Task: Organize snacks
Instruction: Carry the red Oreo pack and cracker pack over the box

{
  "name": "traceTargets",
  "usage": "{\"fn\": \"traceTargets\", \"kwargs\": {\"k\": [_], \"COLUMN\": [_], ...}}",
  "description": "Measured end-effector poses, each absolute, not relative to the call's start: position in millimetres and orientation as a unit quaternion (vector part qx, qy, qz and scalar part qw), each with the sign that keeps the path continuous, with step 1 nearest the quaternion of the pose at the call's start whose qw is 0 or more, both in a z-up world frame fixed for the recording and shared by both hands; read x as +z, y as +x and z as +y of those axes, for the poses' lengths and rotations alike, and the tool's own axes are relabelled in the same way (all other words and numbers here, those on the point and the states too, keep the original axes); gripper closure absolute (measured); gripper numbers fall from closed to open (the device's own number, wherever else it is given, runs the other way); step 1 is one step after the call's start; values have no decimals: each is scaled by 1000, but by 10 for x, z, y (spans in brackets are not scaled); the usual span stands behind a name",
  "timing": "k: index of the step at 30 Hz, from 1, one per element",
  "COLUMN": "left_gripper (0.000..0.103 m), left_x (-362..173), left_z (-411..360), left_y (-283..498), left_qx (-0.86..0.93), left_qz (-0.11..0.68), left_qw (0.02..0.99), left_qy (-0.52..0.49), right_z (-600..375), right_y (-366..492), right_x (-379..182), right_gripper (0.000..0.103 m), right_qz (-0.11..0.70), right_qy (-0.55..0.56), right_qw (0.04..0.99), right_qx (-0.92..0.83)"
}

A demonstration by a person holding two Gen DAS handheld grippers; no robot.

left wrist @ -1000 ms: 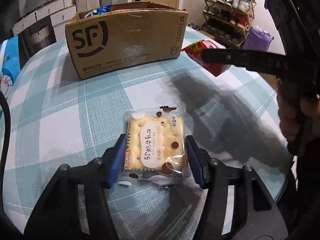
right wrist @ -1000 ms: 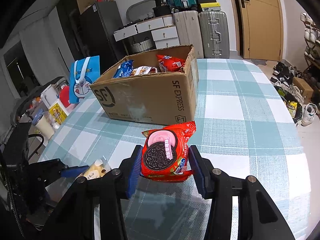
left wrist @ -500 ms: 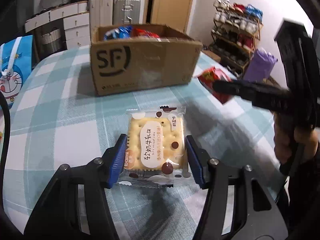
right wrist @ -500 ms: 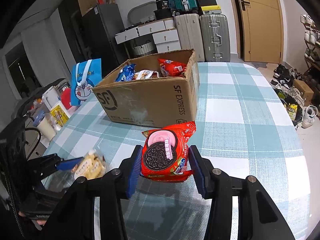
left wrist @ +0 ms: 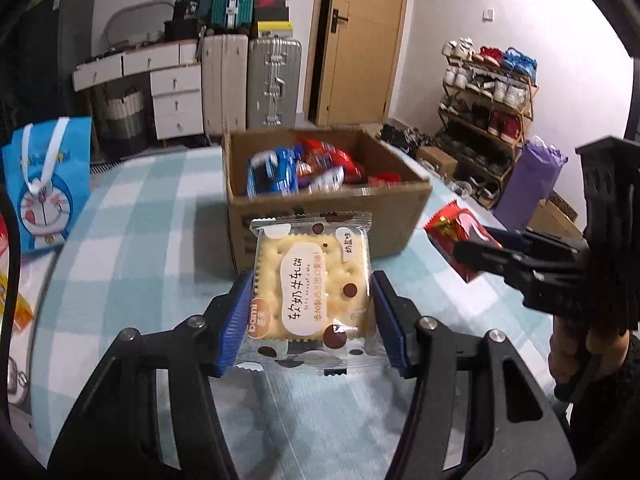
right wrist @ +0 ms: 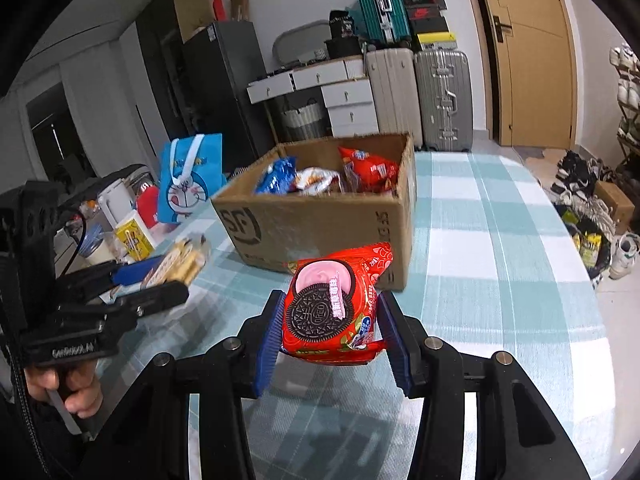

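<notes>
From the left wrist, left gripper pinching a cracker pack above the table, just short of the box, print side up; from the right wrist, right gripper clamping an Oreo pack near that box's corner, with only the cracker pack's blurred edge visible.

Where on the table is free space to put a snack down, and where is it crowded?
Free: the checked tablecloth to the right of the cardboard box, out to the table edge, and the strip in front of the box. Crowded: the left edge, beside the blue cartoon bag and yellow carton.
</notes>
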State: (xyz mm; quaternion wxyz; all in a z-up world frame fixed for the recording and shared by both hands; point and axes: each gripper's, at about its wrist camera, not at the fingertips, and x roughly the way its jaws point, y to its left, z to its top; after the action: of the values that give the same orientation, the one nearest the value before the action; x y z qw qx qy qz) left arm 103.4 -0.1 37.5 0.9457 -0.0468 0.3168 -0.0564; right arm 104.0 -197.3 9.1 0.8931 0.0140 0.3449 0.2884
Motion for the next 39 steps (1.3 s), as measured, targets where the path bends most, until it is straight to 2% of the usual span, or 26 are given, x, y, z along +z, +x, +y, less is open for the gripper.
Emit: {"fn": "traceTargets", "kwargs": {"k": [20,39], "left_gripper": [48,48], "left_x": [907,613], "left_z": [256,124], "left_y": [1861,2775], "left_qx": [-21,-3], "left_qz": [273,288], "left_qw": [960,957], "left_qy": [-54,-31], "right_z": [-1778,-1520], "right_y": [1505,2191], "right_x": [597,429], "right_gripper": [56,56], "right_qz": [284,303], "right_qy": [33,60], "right_qw": [907,903], "right_qx": [308,300]}}
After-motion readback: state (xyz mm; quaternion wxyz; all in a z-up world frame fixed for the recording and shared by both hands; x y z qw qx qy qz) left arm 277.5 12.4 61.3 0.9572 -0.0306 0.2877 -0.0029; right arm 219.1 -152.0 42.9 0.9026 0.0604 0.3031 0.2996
